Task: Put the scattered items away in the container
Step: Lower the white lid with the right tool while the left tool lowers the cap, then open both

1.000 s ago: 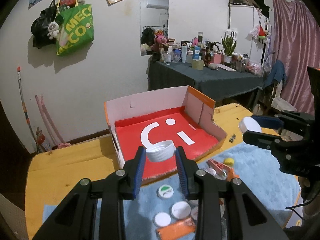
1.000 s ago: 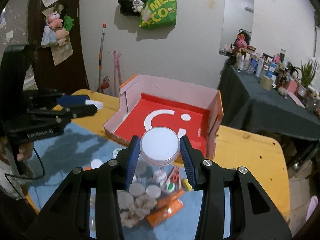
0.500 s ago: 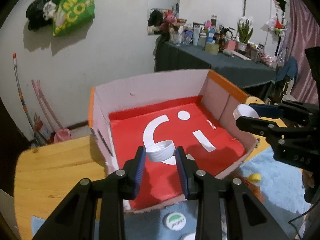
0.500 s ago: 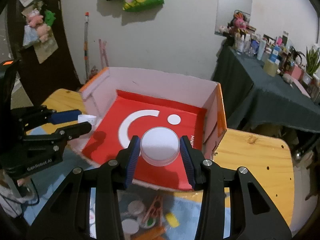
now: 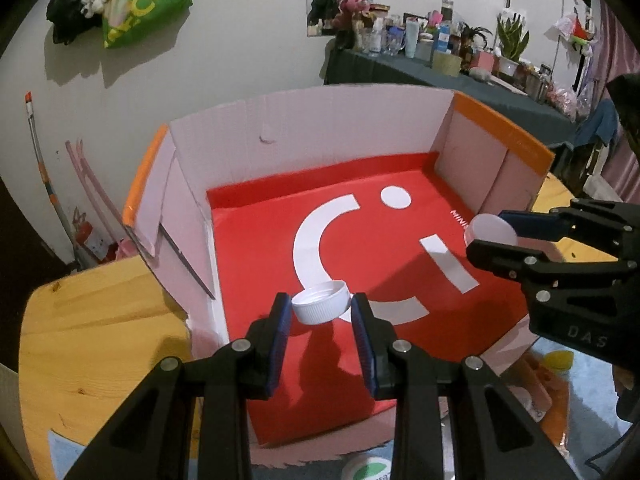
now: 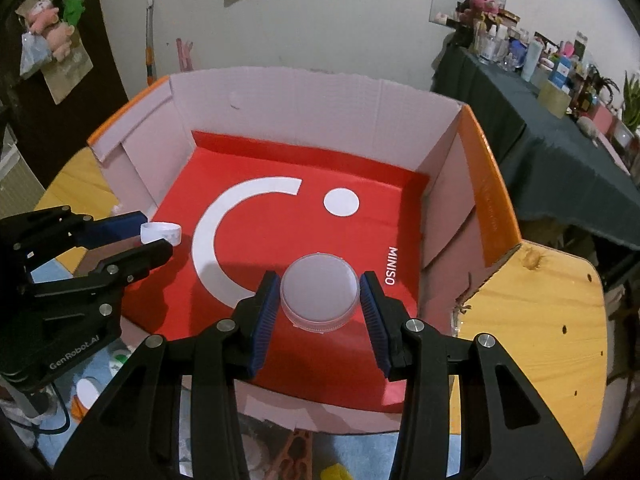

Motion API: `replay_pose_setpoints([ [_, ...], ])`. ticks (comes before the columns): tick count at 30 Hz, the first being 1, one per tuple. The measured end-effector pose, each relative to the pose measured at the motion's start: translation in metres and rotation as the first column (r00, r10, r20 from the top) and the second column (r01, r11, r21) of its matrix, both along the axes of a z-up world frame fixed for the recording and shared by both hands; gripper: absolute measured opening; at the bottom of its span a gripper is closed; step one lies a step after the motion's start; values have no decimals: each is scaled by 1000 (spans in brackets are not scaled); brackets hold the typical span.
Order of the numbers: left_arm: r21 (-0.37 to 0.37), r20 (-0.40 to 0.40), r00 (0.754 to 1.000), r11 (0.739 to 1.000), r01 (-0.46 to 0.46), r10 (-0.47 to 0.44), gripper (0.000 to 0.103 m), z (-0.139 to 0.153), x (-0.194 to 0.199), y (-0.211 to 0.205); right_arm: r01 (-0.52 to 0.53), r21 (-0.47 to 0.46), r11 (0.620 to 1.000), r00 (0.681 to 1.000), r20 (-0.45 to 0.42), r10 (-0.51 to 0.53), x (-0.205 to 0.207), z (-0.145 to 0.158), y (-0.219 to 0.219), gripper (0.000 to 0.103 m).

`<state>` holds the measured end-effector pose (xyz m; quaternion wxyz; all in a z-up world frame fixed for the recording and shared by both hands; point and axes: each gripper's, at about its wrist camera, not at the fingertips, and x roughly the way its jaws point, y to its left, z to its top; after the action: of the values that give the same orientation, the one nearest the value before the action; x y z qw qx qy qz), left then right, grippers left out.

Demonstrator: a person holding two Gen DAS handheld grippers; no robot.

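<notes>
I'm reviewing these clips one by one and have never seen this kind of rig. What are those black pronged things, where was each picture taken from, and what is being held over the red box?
There is no robot arm here: a person holds a two-finger gripper in each hand, and each gripper has a fisheye camera looking along its fingers. One picture comes from the left gripper, the other from the right gripper; each also sees the other tool at the side. The left one is shut on a ribbed white bottle cap, open side up. The right one is shut on a round lid, wider and frosted white. Both hang over an open cardboard box with a red floor, on a wooden table. No loose items show in the visible part of the box. On a blue cloth in front of it lie more caps and small items, mostly hidden.
</notes>
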<state>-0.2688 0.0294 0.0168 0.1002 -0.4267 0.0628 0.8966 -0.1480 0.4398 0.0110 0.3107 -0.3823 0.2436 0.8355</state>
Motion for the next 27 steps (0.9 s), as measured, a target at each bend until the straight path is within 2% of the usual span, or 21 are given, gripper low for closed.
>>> replay_pose_setpoints([
  [7,-8,22,1000,1000,-4,4,33,-9,-1,1,0,-28,1000,999,46,2,-7,-15,3,39],
  [27,-11,81,997,1000,-1,1,33,-22,-6,2,11,-86,996,996,87,-4,-14,-33,6,39],
])
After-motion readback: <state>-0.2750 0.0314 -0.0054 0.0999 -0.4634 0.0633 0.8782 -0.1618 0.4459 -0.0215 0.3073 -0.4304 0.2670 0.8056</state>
